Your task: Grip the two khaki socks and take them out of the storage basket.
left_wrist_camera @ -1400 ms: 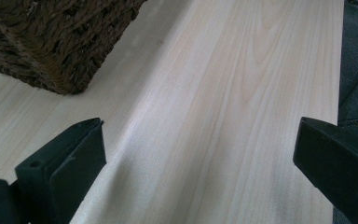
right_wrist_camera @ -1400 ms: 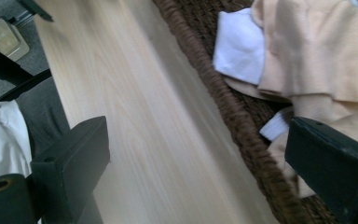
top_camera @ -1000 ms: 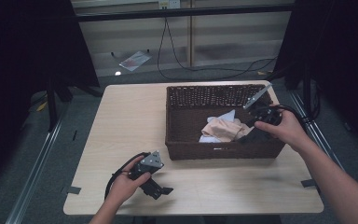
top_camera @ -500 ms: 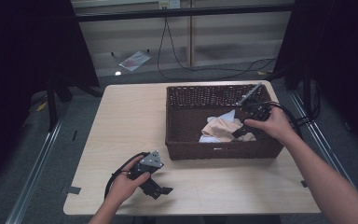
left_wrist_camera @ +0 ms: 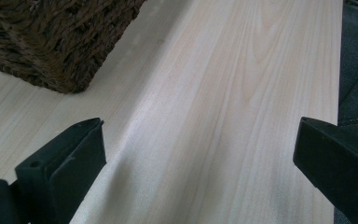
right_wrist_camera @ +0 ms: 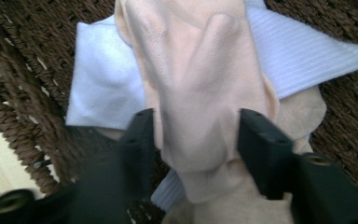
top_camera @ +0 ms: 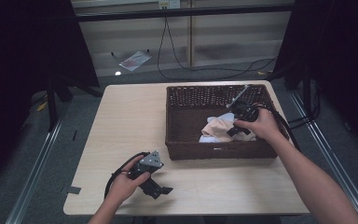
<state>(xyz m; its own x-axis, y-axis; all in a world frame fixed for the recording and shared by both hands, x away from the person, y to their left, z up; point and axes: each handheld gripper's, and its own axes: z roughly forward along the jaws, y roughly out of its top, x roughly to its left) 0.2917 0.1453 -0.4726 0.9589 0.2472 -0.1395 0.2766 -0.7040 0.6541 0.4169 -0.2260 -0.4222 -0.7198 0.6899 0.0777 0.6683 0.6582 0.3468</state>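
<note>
A dark wicker basket (top_camera: 214, 151) stands on the right half of the wooden table (top_camera: 130, 121). Inside it a peach cloth (top_camera: 216, 126) lies over a white ribbed cloth (top_camera: 207, 138). My right gripper (top_camera: 235, 128) reaches down into the basket. Its jaws have just been closing, and they now pinch a raised fold of the peach cloth (right_wrist_camera: 200, 70) between the pads, at my right gripper (right_wrist_camera: 196, 121). White cloth (right_wrist_camera: 102, 88) shows on both sides under the peach one. My left gripper (top_camera: 163, 190) rests on the table near the front edge, open with nothing between its jaws (left_wrist_camera: 198, 149).
A corner of the basket (left_wrist_camera: 51, 42) shows ahead of the left gripper, with bare tabletop between. The basket's woven wall (right_wrist_camera: 18, 107) is close beside the right jaws. Cables trail on the floor beyond the table, where a dark stand (top_camera: 51, 93) rises at the left.
The right hand has come down and leftward into the basket, and its jaws have closed from wide apart onto the peach cloth. The left hand and its gripper have stayed put.
</note>
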